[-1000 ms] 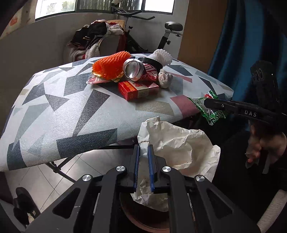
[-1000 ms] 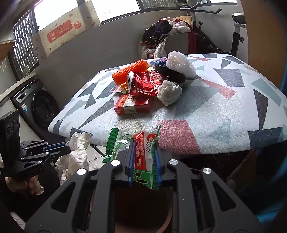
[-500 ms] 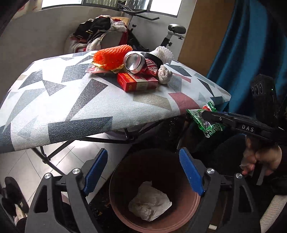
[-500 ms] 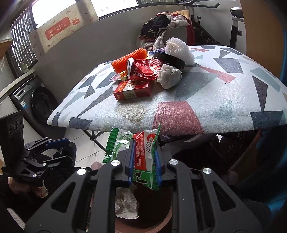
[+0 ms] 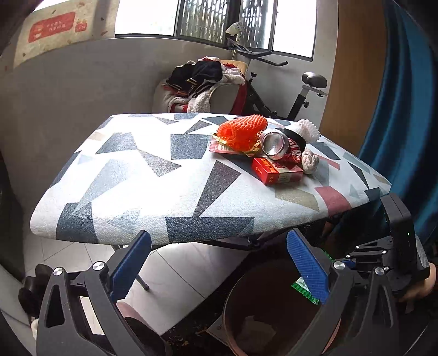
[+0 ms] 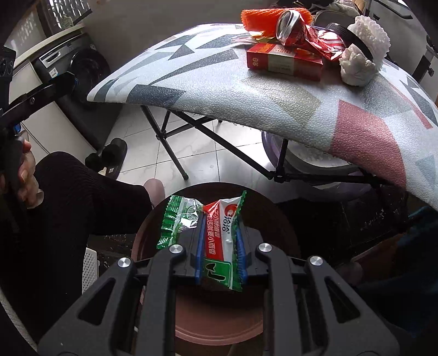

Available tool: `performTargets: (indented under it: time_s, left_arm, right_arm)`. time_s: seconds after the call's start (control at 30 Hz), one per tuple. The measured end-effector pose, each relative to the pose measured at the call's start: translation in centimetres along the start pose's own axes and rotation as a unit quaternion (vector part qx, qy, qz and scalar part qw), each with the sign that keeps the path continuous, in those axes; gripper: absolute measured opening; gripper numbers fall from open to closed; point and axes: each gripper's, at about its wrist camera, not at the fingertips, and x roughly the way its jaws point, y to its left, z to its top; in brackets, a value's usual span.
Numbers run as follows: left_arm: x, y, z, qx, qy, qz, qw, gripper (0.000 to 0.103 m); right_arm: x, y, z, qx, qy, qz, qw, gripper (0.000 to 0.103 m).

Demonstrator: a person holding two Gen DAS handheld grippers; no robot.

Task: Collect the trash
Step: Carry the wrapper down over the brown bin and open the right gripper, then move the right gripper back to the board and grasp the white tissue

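Back by the wall there's an exercise bike (image 5: 298, 90), saddle up, handlebars under the barred window (image 5: 208, 19). Beside it, a heap of clothes (image 5: 202, 79) spills over a pale chair. Blue curtain (image 5: 405, 109) hangs down the far side, next to a wooden panel (image 5: 353, 68). Top corner, a cardboard box with a red label (image 5: 52, 27) sits on the ledge. From the other camera, a washing machine (image 6: 74, 68) stands dark-doored against the wall, a black slipper (image 6: 108, 158) lies on the white floor tiles (image 6: 153, 142).
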Motion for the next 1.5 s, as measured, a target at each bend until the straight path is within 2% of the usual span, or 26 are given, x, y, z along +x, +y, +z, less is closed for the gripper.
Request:
performTargets:
  time_s: [0.13,0.37,0.47,0.53,0.6,0.7,0.9,1.2,1.33,1.5]
  left_arm:
    - [0.1,-0.2,-0.1,0.009,0.004,-0.005,0.9999,0.097]
    - [0.7,-1.1,-0.5,0.029,0.018,-0.003,0.9994,0.097]
    - [0.9,-0.9,-0.5,0.022,0.02,-0.003,0.9996,0.097]
    - [1.0,-0.7,-0.5,0.016,0.022,-0.002,0.9996,0.097]
    - [1.1,-0.4,-0.5,0.01,0.024,0.0,0.9997,0.097]
    - [1.2,-0.2,-0.5,0.003,0.027,0.002,0.9996,0.097]
    - [1.6,-0.2,-0.5,0.001,0.035,0.004,0.9994,0.097]
    - [1.7,-0.2,-0.5,0.004,0.036,0.011,0.9993,0.097]
    - [1.7,-0.2,-0.5,0.004,0.036,0.014,0.9992,0.097]
    - [1.8,-0.2,-0.5,0.004,0.037,0.015,0.9992,0.097]
  right_arm:
    - [2.0,1.1,-0.3,-0.024,0.044,0.008,0.999,0.023]
    - [2.5,1.0,-0.4,-0.019,0.055,0.009,0.998,0.024]
    - [2.4,0.8,-0.3,-0.013,0.052,0.001,0.999,0.03]
    - [2.3,0.6,-0.2,-0.009,0.052,-0.015,0.999,0.042]
    - [2.0,0.5,-0.1,-0.009,0.04,-0.037,0.998,0.074]
    - [1.0,0.2,0.1,-0.004,0.014,-0.047,0.999,0.093]
    - [-1.0,-1.2,0.6,0.024,-0.039,-0.067,0.997,0.097]
    - [-3.4,-2.2,1.1,0.035,-0.112,-0.1,0.988,0.097]
    - [-3.8,-2.5,1.2,0.039,-0.13,-0.099,0.986,0.097]
    - [-4.4,-2.8,1.1,0.052,-0.15,-0.118,0.98,0.097]
